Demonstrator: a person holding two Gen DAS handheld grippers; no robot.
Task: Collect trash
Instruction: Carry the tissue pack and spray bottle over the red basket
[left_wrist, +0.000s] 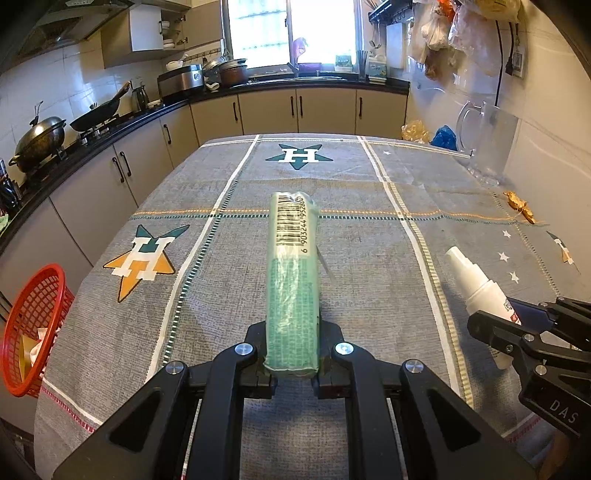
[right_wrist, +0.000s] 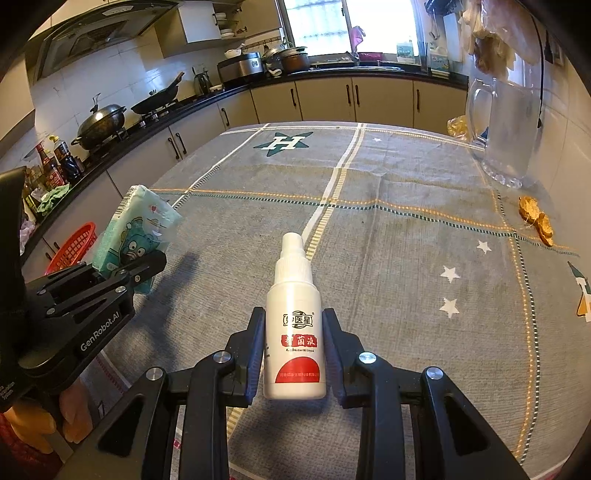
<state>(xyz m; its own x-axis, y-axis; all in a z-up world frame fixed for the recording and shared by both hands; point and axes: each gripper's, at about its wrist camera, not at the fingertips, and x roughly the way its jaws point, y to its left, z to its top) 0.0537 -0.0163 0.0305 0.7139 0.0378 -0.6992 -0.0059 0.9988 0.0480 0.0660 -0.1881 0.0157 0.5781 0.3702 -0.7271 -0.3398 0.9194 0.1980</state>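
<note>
We count one tissue pack (left_wrist: 292, 280), one spray bottle (right_wrist: 295, 328), one red basket (left_wrist: 31, 328), one gold wrapper (right_wrist: 536, 220), one glass jug (right_wrist: 506, 133), two claws.

You're in a home kitchen. Behind the table (left_wrist: 369, 229) with its star-printed cloth, a dark counter (left_wrist: 258, 86) runs over beige cabinets (left_wrist: 325, 110), carrying a wok (left_wrist: 37, 142), a pan (left_wrist: 98, 110), a rice cooker (left_wrist: 181, 81) and stacked pots (left_wrist: 229, 70). A window (left_wrist: 291, 31) sits above the counter's far run, a range hood (right_wrist: 107, 35) above the wok.
</note>
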